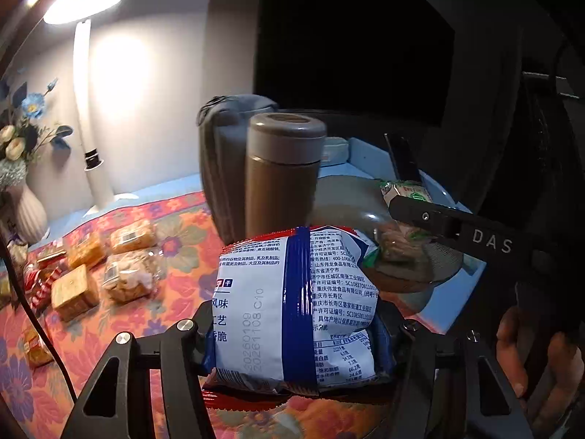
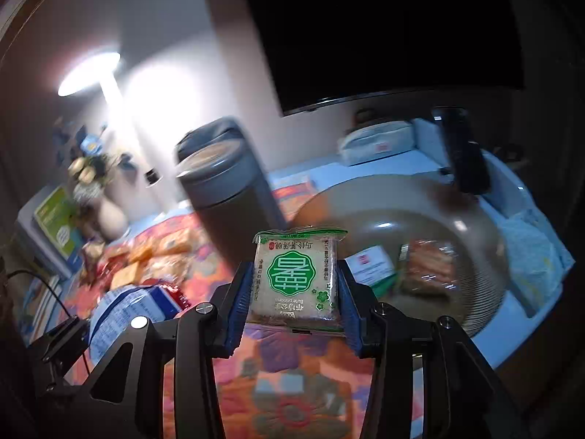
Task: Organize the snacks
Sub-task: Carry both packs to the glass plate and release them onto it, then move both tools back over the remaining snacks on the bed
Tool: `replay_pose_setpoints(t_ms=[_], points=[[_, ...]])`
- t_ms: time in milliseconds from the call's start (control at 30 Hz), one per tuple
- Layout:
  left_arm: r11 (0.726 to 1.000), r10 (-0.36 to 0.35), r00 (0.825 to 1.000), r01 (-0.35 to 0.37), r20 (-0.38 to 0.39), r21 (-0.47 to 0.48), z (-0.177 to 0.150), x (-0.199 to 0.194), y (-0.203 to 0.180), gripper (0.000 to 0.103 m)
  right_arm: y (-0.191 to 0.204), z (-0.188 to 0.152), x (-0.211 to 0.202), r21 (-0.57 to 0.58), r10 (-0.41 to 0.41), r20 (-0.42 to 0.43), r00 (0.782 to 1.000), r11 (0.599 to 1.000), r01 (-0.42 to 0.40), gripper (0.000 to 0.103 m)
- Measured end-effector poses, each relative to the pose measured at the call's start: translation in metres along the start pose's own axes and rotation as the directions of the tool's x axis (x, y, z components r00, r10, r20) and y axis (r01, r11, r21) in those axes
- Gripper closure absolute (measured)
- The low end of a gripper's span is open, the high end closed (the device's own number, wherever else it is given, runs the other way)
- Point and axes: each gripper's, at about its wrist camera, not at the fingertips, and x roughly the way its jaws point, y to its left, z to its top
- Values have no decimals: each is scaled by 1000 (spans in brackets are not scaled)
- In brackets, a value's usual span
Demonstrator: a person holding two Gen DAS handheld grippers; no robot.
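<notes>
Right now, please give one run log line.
left claw: shut on blue-white snack bag | right claw: shut on green-label cracker pack | brown bowl: holds snacks

A lit white desk lamp (image 1: 91,109) stands against the wall beside a ribbed vase of blue and cream flowers (image 1: 22,168). A brown flask (image 1: 281,172) stands upright on the floral tablecloth (image 1: 175,226), below a dark screen (image 1: 347,44).

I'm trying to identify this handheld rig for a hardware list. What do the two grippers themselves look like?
Both are matte black, with angular linkage arms pierced by triangular cut-outs and joined by round silver screws. The right gripper has ribbed blue pads inside its fingers; white letters "DAS" run along one finger. The left gripper shares the frame. A thin black cable trails beside it. No sleeve shows.
</notes>
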Motion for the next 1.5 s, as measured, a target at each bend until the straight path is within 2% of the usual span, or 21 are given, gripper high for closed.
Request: replay_pose_setpoints(t_ms=[200, 333, 500, 700, 767, 833, 1133, 1267, 1500], points=[[995, -64, 998, 64, -3, 72, 28, 34, -50, 42, -53, 15, 5, 87, -58, 1, 998, 995, 58, 61], [992, -91, 996, 92, -17, 85, 40, 59, -72, 42, -77, 14, 12, 128, -78, -29, 997, 988, 81, 61], [991, -94, 994, 98, -46, 93, 51, 88, -86, 42, -106, 10, 24, 183, -74, -75, 994, 979, 87, 61], [990, -97, 993, 103, -61, 93, 52, 111, -88, 40, -123, 8, 37, 221, -48, -134, 990, 972, 77, 58], [992, -88, 994, 93, -58, 90, 50, 114, -87, 35, -126, 8, 40, 237, -32, -154, 987, 969, 68, 54], [992, -80, 995, 86, -61, 88, 49, 117, -85, 29, -130, 7, 40, 249, -23, -154, 988, 967, 61, 43], [989, -79, 997, 81, -25, 121, 46, 101, -87, 29, -113, 8, 25, 195, -41, -123, 992, 979, 64, 43], [989, -55, 998, 53, 5, 140, 44, 86, -87, 30, -99, 9, 19, 164, -44, -109, 993, 984, 62, 43], [994, -68, 998, 66, 12, 86, 39, 62, -64, 30, -70, 8, 10, 118, -16, -102, 995, 993, 28, 43]])
